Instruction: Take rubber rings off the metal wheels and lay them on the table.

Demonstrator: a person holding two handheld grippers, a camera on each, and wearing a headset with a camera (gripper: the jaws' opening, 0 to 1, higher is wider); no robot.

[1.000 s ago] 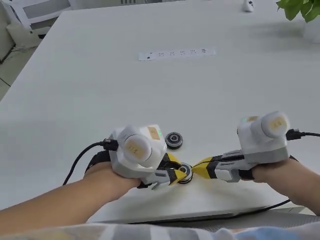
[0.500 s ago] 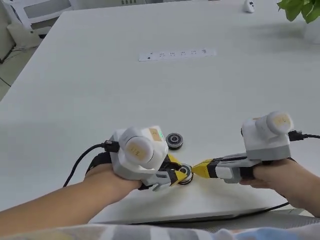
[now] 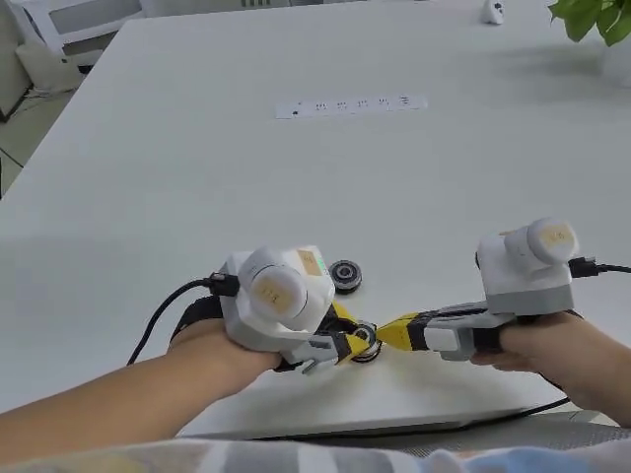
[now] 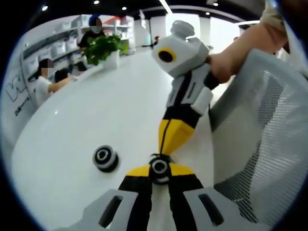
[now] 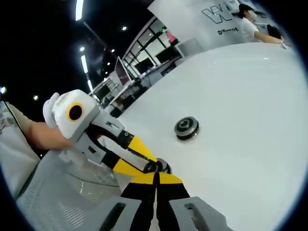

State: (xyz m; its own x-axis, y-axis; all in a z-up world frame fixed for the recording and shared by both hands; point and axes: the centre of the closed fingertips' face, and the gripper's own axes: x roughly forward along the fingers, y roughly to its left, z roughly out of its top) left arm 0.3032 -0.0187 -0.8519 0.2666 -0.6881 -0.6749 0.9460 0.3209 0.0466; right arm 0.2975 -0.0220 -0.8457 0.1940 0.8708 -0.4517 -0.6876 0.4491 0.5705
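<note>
Here, my left hand-held gripper (image 4: pixel 159 170) is clamped on a metal wheel (image 4: pixel 159 166) at the near edge of the tabletop (image 3: pixel 296 177). My right hand-held gripper (image 5: pixel 155 174) has its jaws together, tips against that wheel, possibly nipping its edge. A second wheel (image 3: pixel 345 275) lies just beyond.

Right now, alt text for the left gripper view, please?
The left gripper clamps a small metal wheel, and the right gripper, jaws closed, touches it from the far side. A second wheel lies apart on the white table.
</note>
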